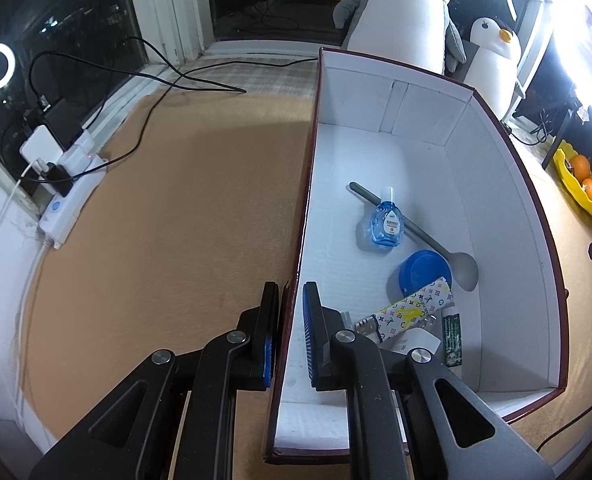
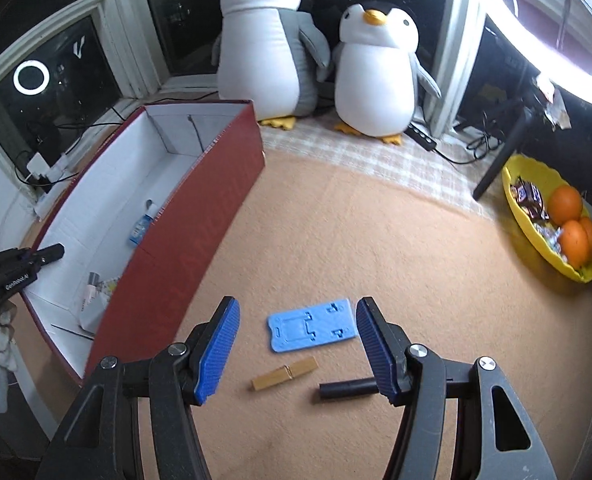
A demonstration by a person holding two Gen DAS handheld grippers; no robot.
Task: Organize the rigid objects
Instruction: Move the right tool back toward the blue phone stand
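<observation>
Several items already lie in the box (image 1: 512,208): an eye-drop bottle (image 1: 384,226), spoon (image 1: 462,266), blue lid (image 1: 424,270). The left hand-held gripper (image 1: 291,336) is clamped on the box's near wall. The right hand-held gripper (image 2: 296,344) hangs with jaws apart and empty above the counter (image 2: 376,240), where a blue plate (image 2: 312,325), clothespin (image 2: 283,374) and black cylinder (image 2: 346,390) remain. The box's near-corner items are partly hidden.

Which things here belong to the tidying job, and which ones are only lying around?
Job: red box; blue plastic stand; wooden clothespin; black cylinder; eye-drop bottle; spoon.

Lying about: plush penguins; yellow fruit bowl; power strip.
</observation>
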